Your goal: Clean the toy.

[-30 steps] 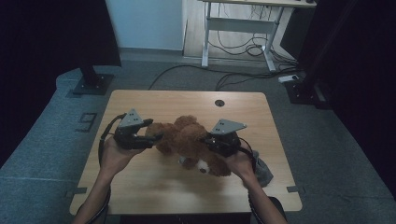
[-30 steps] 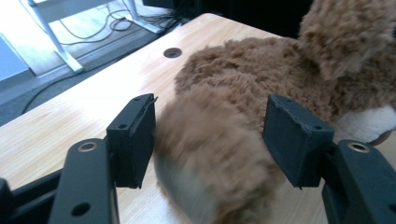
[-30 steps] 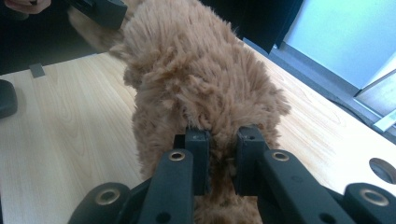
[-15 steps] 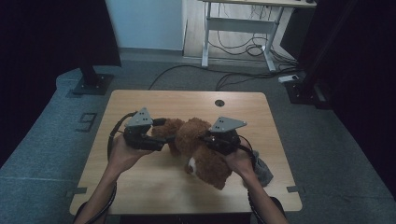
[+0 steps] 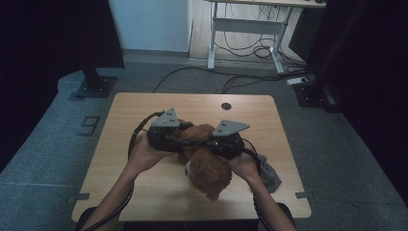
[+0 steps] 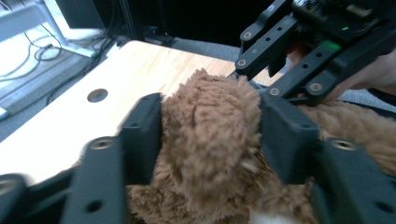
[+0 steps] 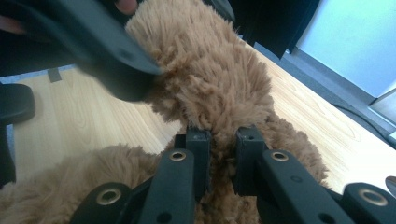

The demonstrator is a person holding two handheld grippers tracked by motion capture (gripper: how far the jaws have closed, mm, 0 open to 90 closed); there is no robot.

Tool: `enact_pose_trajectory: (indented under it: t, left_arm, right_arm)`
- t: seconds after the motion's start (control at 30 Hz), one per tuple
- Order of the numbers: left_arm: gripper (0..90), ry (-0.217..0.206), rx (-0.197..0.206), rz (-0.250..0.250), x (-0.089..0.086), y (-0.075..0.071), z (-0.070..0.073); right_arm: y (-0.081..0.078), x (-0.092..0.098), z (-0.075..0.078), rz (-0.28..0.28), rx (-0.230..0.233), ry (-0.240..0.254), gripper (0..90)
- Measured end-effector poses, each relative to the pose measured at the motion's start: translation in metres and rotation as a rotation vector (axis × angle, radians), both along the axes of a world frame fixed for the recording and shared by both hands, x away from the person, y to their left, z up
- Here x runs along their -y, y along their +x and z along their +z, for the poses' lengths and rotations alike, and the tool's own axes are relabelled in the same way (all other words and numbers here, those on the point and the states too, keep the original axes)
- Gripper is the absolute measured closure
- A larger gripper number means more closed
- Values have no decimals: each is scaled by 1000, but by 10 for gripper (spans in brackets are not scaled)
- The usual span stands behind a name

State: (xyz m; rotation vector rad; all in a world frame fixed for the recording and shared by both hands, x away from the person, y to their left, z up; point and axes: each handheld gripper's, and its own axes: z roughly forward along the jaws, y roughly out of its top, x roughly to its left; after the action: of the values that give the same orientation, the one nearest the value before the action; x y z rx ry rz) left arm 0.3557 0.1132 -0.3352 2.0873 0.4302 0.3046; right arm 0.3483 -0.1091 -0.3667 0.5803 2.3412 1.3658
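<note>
Both grippers grip the plush bear (image 5: pixel 207 161): right gripper (image 7: pixel 223 140) pinched tight on fur, left gripper (image 6: pixel 212 135) closing around a limb. Squeeze firmly and keep the bear above the table (image 5: pixel 120 125).

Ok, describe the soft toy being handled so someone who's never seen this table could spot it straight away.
Look at the light wooden table in the middle of the room. Near its centre, two black grippers meet, and the brown plush toy sits between them, squeezed from both sides. It is the shaggy brown thing there; the crumpled grey cloth beside it at the right edge is smooth and flat.
</note>
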Motion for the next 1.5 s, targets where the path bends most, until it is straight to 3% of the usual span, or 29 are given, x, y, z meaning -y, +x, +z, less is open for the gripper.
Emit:
enact_pose_trajectory:
  t: [0.1, 0.17, 0.3, 0.4, 0.53, 0.7, 0.83, 1.03, 1.27, 1.5]
  left_arm:
    - [678, 0, -11, -3, 0, 3, 0]
    - [726, 3, -9, -1, 1, 4, 0]
    - [756, -8, -8, 8, 1, 6, 1]
    - [763, 11, -3, 27, 2, 9, 0]
    - [764, 39, 12, 56, 4, 12, 0]
    - [766, 27, 13, 62, 2, 15, 3]
    - [766, 15, 20, 70, 0, 16, 8]
    - [766, 16, 33, 82, -1, 17, 16]
    - [766, 18, 48, 96, -1, 19, 24]
    - [766, 18, 55, 114, -5, 22, 29]
  right_arm:
    - [1, 0, 0, -1, -6, -9, 792]
    - [2, 0, -1, 0, -22, -1, 778]
    - [5, 3, -1, -9, -44, 5, 696]
    - [7, 8, 1, -14, -66, 22, 576]
    - [6, 21, 7, -39, -53, 41, 426]
    - [2, 46, 4, -109, -41, 32, 359]
    - [0, 65, -13, -155, -72, 28, 335]
    - [-7, 78, -47, -172, -134, 25, 323]
    - [-15, 72, -84, -146, -195, 37, 314]
    - [-26, 61, -102, -116, -221, 63, 314]
